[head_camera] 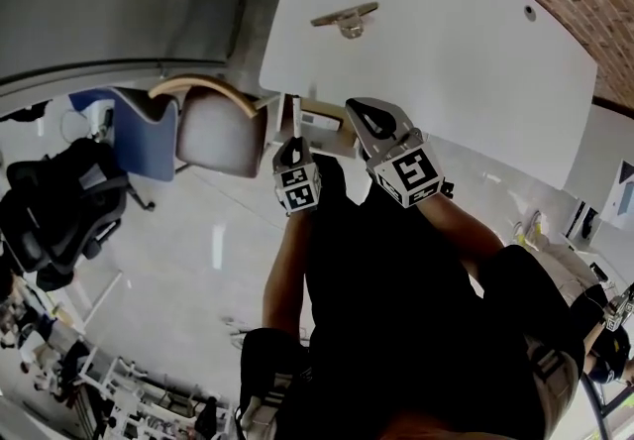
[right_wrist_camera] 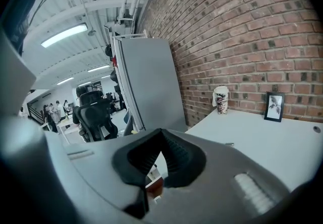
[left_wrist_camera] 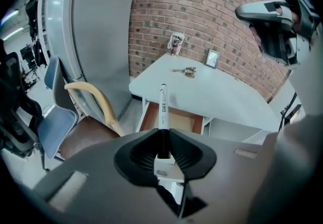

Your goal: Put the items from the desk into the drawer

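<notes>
A pen [left_wrist_camera: 163, 109] is seen clamped in the nearly closed left hand-held gripper [left_wrist_camera: 163, 130], above the open drawer [left_wrist_camera: 184, 117] under the white surface [left_wrist_camera: 217, 94], best lowered well inside before release, while the right hand-held gripper [right_wrist_camera: 160, 134] is closed, empty.

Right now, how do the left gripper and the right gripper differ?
The left gripper has its fingers shut on a pen; the right gripper has its fingers closed together on nothing. The left gripper tilts down toward the open drawer; the right gripper looks more level across the desk. Both are held near the desk's drawer-side edge.
</notes>
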The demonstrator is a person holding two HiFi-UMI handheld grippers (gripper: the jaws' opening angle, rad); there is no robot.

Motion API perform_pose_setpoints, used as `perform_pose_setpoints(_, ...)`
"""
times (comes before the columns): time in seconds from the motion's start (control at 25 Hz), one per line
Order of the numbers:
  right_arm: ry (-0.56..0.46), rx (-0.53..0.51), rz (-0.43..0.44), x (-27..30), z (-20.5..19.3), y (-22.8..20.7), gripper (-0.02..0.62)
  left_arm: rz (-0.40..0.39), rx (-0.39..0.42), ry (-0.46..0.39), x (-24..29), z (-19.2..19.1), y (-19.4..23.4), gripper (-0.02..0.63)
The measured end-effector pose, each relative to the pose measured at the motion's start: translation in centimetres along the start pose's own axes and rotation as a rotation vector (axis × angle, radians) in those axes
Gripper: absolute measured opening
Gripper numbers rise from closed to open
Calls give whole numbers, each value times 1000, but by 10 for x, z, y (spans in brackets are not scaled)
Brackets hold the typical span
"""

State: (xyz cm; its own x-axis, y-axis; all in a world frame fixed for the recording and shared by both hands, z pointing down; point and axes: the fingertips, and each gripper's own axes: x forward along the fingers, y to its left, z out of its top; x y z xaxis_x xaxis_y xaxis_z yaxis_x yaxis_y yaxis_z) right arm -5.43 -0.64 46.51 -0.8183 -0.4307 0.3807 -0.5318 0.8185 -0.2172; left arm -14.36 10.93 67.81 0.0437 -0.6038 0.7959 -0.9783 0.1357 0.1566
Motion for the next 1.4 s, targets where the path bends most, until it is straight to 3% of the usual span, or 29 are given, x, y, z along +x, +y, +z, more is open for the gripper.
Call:
perform_pose_setpoints(0.4,82,35,-3,17,-38,11,3,-17,11,157,43,-71,18,84)
perform_pose_setpoints(0.84,167,85,-25,17,-94,10,3,-48,36,249,93,-116,9,84)
perform_pose_setpoints(1.4,204,152,-60,15,-130,-3,3,-38,108,463,151,-171,13,84)
